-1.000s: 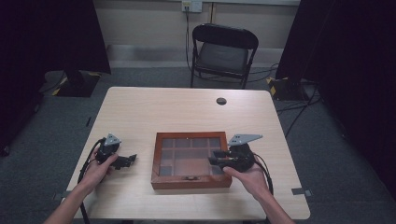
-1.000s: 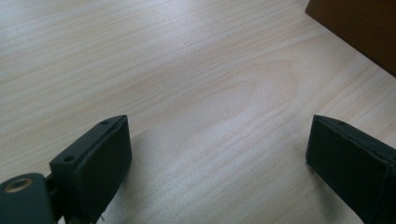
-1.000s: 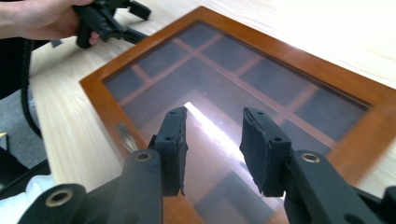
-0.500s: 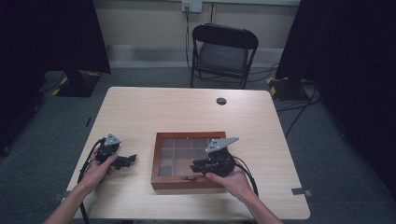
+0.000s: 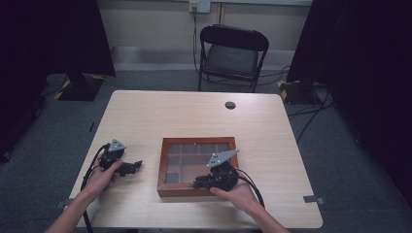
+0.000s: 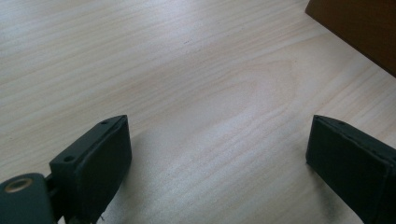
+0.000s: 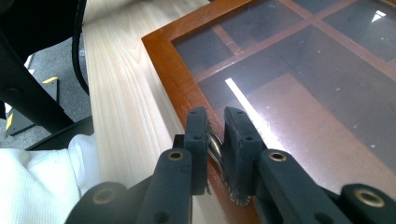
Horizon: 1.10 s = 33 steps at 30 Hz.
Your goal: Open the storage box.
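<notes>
Wooden box, long axis across table, metal clasp in right gripper jaws

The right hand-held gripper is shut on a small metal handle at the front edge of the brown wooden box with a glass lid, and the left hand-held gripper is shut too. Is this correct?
Not quite. The left hand-held gripper is open: the left gripper view shows its jaws standing wide apart over the light wooden table. The right hand-held gripper is indeed shut on the small metal handle of the brown wooden box with a glass lid.
</notes>
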Motion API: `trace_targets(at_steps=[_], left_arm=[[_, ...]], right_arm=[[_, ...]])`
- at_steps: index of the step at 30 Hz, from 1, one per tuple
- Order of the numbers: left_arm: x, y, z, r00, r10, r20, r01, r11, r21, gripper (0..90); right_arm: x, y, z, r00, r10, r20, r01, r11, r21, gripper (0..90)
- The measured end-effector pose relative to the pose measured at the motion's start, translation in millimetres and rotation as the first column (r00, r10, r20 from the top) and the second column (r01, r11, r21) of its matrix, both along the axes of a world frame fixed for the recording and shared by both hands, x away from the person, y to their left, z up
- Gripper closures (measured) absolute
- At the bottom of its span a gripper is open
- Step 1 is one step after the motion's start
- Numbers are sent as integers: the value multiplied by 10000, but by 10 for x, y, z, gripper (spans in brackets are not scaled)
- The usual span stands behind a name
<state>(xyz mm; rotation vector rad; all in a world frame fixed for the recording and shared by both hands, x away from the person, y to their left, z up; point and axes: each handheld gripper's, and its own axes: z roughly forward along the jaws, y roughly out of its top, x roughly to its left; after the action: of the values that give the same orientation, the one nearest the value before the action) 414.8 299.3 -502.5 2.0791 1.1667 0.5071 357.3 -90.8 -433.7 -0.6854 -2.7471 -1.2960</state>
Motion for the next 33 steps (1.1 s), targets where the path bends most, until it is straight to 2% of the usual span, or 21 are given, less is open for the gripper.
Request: trace_targets(at_steps=[12, 14, 27, 33], left_arm=[[0, -2, -2, 10000, 17, 2, -17, 10000, -34, 63], [0, -1, -1, 10000, 15, 6, -15, 10000, -20, 63], [0, -2, -1, 10000, 24, 1, -24, 10000, -32, 63], [1, -1, 0, 10000, 9, -3, -9, 10000, -14, 63]], right_arm=[[-18, 8, -32, 9998, 104, 196, -103, 9999, -67, 798], [-28, 35, -16, 9996, 80, 268, -74, 9997, -248, 802], [-5, 79, -9, 9996, 255, 86, -253, 9995, -189, 809], [3, 59, 73, 9995, 257, 171, -259, 9996, 103, 809]])
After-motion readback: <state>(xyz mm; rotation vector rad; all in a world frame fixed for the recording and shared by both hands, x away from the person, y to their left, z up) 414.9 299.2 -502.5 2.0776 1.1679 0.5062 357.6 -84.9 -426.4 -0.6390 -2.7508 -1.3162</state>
